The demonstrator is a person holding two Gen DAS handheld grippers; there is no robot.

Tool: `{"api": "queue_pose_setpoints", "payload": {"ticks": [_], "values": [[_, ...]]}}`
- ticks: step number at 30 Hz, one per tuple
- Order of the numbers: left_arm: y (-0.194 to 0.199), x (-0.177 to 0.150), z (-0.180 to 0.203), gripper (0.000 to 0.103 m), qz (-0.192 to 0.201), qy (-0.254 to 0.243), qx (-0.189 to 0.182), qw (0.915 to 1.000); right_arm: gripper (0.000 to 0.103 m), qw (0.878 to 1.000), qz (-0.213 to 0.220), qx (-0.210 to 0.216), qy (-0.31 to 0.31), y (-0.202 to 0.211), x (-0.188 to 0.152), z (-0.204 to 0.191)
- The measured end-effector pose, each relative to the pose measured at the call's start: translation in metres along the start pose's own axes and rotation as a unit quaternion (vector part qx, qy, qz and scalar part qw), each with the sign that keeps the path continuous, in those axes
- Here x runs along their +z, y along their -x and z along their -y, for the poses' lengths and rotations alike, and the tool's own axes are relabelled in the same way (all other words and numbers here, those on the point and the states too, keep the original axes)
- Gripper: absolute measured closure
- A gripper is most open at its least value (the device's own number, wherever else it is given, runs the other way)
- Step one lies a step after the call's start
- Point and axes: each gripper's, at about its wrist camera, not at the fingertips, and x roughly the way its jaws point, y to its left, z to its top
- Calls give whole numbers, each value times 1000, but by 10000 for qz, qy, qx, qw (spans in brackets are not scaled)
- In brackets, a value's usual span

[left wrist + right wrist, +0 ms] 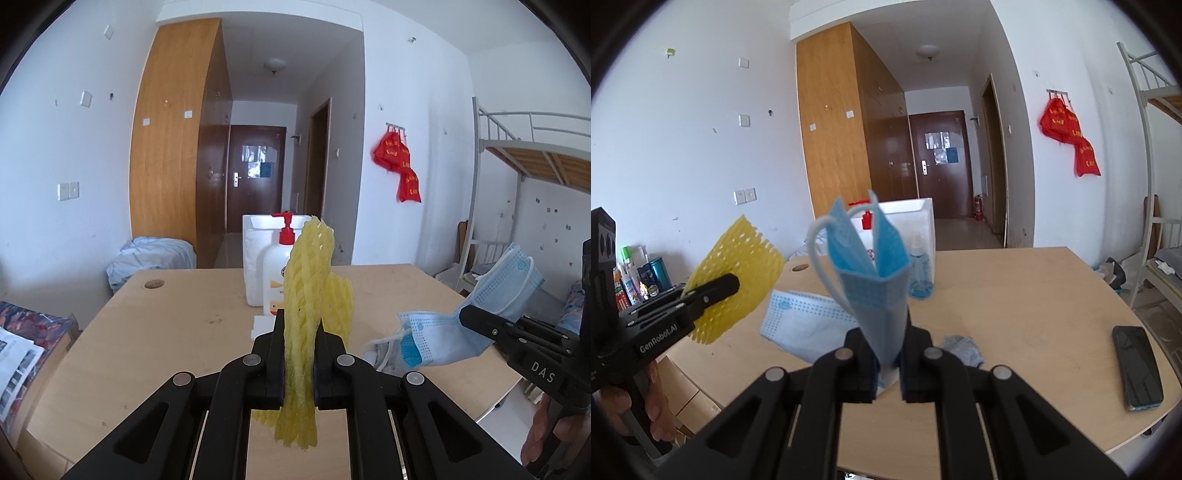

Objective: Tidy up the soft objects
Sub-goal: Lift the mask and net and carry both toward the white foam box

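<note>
From the left wrist, the left gripper (pixel 299 354) pinches a yellow foam net (pixel 306 295) held upright above the worktop (pixel 166 332). At the right, the right gripper (pixel 469 314) clamps a blue face mask (pixel 443 332). Both pieces are lifted but not yet placed; the white box (pixel 255 258) behind the pump bottle (pixel 277 273) looks a likely destination.

From the right wrist, another mask (pixel 801 321) and a crumpled grey-blue scrap (pixel 962 349) lie on the worktop, unsorted. The box's inside is hidden.
</note>
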Motion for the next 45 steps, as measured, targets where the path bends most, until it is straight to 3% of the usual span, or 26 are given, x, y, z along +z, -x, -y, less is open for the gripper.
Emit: {"api": "queue_pose_setpoints", "payload": {"ticks": [10, 27, 36, 45], "values": [[-2, 16, 4, 93, 156, -35, -8, 9999, 92, 9996, 241, 95, 115, -8, 27, -3], [-28, 96, 2, 93, 522, -143, 343, 9979, 92, 9970, 696, 39, 345, -25, 100, -5], [-40, 140, -5, 93, 453, -188, 333, 9982, 92, 9952, 838, -92, 494, -33, 133, -10], [-52, 161, -7, 93, 430, -187, 326, 9984, 92, 9944, 888, -38, 577, -43, 150, -9]]}}
